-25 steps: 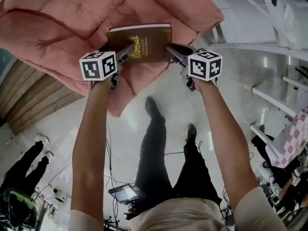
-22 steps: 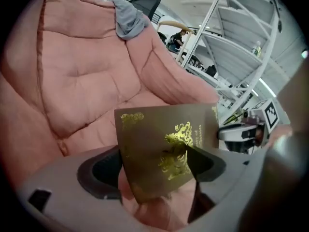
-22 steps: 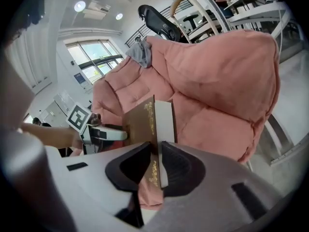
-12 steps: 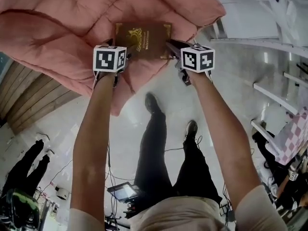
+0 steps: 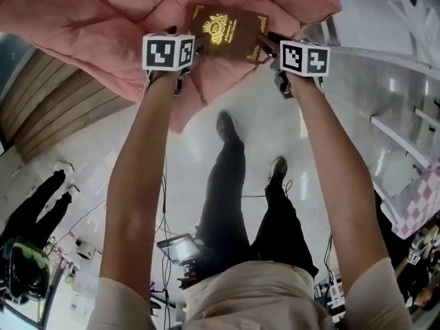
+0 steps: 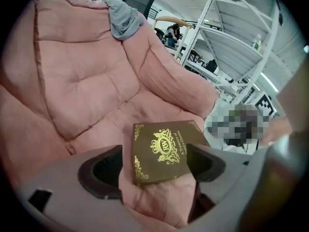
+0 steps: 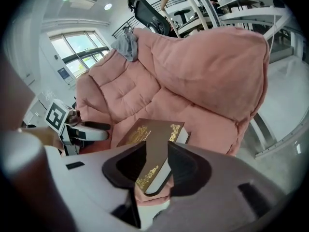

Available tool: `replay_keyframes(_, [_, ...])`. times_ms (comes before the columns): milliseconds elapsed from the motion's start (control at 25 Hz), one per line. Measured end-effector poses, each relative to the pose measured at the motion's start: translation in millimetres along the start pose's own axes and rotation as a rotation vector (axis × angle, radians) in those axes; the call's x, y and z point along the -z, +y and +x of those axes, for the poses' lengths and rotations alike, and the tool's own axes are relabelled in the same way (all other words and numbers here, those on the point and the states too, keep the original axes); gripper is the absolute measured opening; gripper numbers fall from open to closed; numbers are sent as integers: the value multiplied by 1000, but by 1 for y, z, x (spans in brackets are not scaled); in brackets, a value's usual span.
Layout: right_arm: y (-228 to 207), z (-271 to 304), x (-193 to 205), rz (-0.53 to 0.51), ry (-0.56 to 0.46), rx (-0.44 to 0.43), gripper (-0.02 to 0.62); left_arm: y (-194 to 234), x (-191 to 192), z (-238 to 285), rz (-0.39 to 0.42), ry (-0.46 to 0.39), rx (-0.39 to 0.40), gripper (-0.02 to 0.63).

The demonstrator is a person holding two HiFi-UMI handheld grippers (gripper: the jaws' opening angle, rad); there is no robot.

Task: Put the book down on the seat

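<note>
Brown, with gold scrollwork at its corners and a gold crest in the middle of the cover, the book [image 6: 161,151] lies cover up on the pink padded seat [image 6: 91,91], close to the seat's front edge. Its pale page block shows along one side in the right gripper view. Inside the crest you can read the letters "RW", and beside it runs a gold line that starts "A Treasury"; the rest is too small to read. Your left gripper [image 6: 154,153] has its jaws apart on either side of the book's near edge, and neither jaw presses on it. Your right gripper [image 7: 157,146] has just been opening its jaws. They stand wide with the book's corner between them, clear of the cover.
</note>
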State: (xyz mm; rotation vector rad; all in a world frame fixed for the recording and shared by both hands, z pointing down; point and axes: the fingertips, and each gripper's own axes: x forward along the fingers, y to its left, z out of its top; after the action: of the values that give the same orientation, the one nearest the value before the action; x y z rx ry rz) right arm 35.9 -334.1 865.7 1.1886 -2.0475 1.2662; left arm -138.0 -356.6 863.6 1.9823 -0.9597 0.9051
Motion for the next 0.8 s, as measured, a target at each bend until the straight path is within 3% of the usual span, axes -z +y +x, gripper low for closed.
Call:
replay_keyframes(440, [43, -68, -43, -75, -41, -7, 120, -17, -23, -83, -44, -93, -29, 391])
replay_keyframes(680, [84, -131, -71, -111, -99, -41, 112, -42, -56, -159, -76, -214, -24, 390])
replay_keyframes(800, [111, -168, -90, -102, -154, -93, 69, -59, -77, -202, -89, -287, -11, 375])
